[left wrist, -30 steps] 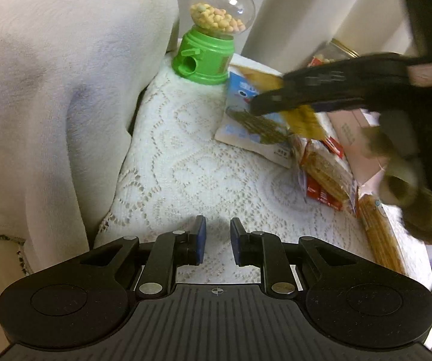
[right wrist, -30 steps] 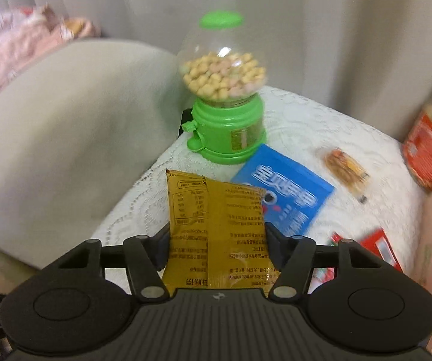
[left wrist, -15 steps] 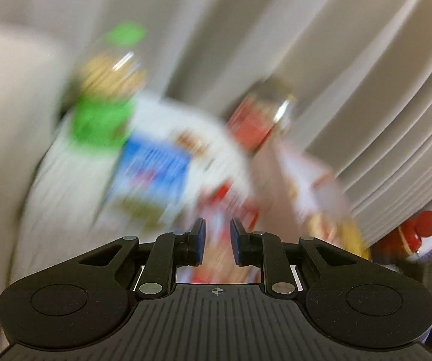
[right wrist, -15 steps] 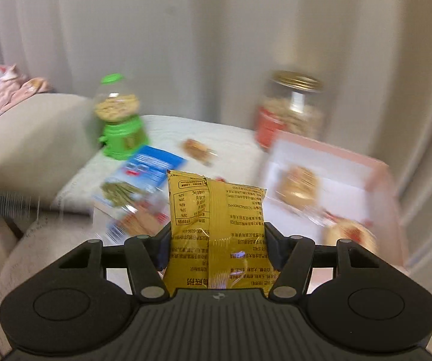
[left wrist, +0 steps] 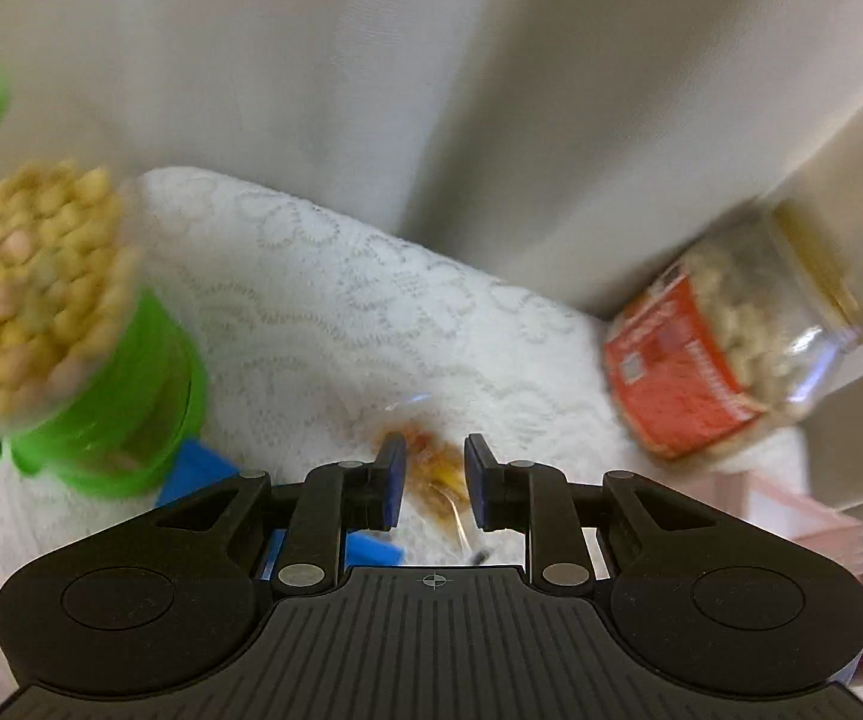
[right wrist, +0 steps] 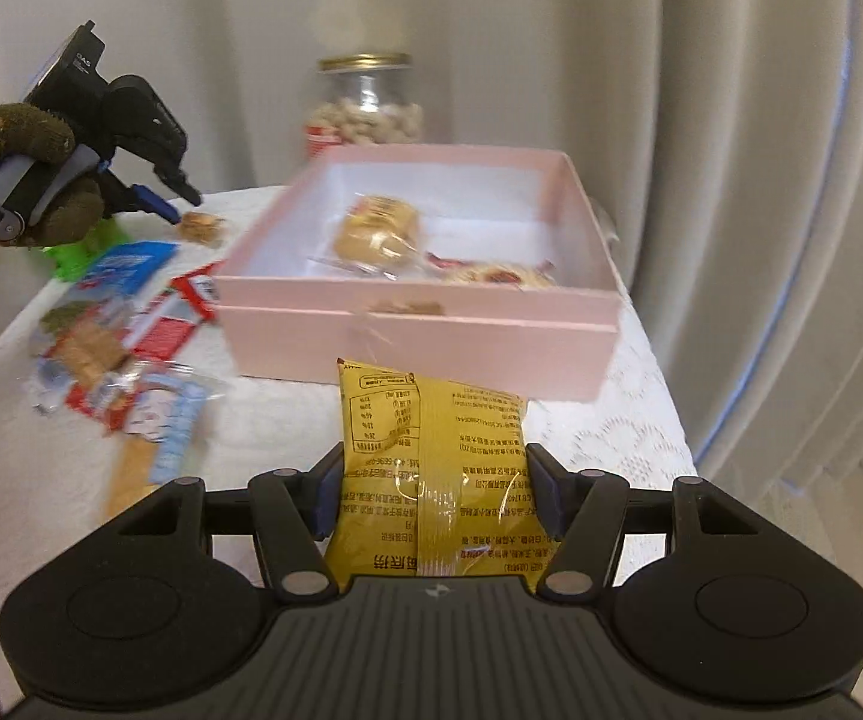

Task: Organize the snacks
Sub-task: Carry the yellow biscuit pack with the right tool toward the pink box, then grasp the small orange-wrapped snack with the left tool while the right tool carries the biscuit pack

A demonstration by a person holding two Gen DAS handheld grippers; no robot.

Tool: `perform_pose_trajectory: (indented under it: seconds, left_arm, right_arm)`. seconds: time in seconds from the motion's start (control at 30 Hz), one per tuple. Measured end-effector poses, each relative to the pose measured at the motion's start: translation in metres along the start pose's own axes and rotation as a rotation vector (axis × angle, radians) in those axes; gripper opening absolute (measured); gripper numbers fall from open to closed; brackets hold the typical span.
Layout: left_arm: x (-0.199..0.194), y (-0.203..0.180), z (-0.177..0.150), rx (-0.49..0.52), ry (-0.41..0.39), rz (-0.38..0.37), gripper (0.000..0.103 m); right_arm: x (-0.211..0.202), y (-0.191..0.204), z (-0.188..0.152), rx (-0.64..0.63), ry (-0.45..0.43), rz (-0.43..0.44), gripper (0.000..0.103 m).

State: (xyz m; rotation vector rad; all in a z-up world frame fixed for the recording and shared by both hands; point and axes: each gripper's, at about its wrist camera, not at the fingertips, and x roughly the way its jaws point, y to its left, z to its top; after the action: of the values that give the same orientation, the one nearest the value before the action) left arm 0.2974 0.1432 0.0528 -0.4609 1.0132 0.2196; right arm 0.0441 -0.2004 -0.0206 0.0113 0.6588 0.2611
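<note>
My right gripper [right wrist: 434,462] is shut on a yellow snack packet [right wrist: 431,420], which stands upright just in front of the pink box [right wrist: 419,330]. Wrapped pastries [right wrist: 380,231] lie inside the box. A gloved hand holds my left gripper [right wrist: 176,204] at the back left of the table, its tips right beside a small clear-wrapped brown snack [right wrist: 200,227]. In the left wrist view that snack [left wrist: 440,474] lies on the lace cloth between the blue pads of the left gripper [left wrist: 433,441]. The jaws are opening and the pads do not press on it.
A green candy dispenser [left wrist: 71,360] stands close to the left of the left gripper, and a red-labelled jar of nuts [left wrist: 725,360] to its right, behind the box. A blue packet [right wrist: 125,261] and several loose wrapped snacks [right wrist: 101,360] lie left of the box. Curtains hang behind.
The left gripper swept across the table to the back, over the small wrapped snack, and its jaws spread a little. The right gripper swung from the dispenser to the pink box with the yellow packet.
</note>
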Motion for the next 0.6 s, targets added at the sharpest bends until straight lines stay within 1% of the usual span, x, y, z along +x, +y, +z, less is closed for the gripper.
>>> perform_pose_trajectory:
  seconds: [0.03, 0.1, 0.17, 0.27, 0.33, 0.37, 0.4, 0.47, 0.53, 0.57, 0.6]
  left_arm:
    - [0.006, -0.004, 0.000, 0.015, 0.013, 0.011, 0.029]
    - [0.013, -0.011, -0.003, 0.064, 0.019, 0.023, 0.030]
    - [0.016, -0.021, -0.004, 0.145, 0.000, 0.038, 0.030]
    - [0.019, -0.029, -0.007, 0.227, -0.026, 0.061, 0.031]
    - [0.021, -0.033, -0.012, 0.271, -0.043, 0.072, 0.033]
    - [0.023, -0.035, -0.014, 0.294, -0.052, 0.076, 0.037]
    - [0.026, -0.038, -0.017, 0.322, -0.054, 0.089, 0.037]
    - [0.029, -0.044, -0.022, 0.366, -0.093, 0.110, 0.040]
    - [0.030, -0.048, -0.025, 0.375, -0.120, 0.123, 0.040]
    - [0.030, -0.048, -0.024, 0.368, -0.120, 0.125, 0.039]
    - [0.029, -0.049, -0.024, 0.363, -0.124, 0.122, 0.037]
  right_arm:
    - [0.004, -0.001, -0.002, 0.011, 0.004, -0.002, 0.060]
    - [0.011, -0.003, -0.007, 0.025, 0.014, 0.011, 0.061]
    - [0.013, -0.002, -0.012, 0.018, 0.003, 0.008, 0.064]
    - [0.014, 0.002, -0.017, 0.015, 0.004, 0.008, 0.075]
    - [0.016, 0.003, -0.020, 0.023, -0.002, 0.006, 0.076]
    - [0.016, 0.003, -0.020, 0.020, -0.005, -0.001, 0.076]
    - [0.016, 0.004, -0.020, 0.020, -0.006, -0.002, 0.077]
    - [0.017, 0.003, -0.019, 0.024, -0.009, -0.004, 0.078]
    - [0.018, 0.005, -0.020, 0.019, -0.009, -0.013, 0.078]
    - [0.018, 0.006, -0.020, 0.015, -0.008, -0.019, 0.078]
    - [0.017, 0.006, -0.020, 0.013, -0.008, -0.025, 0.078]
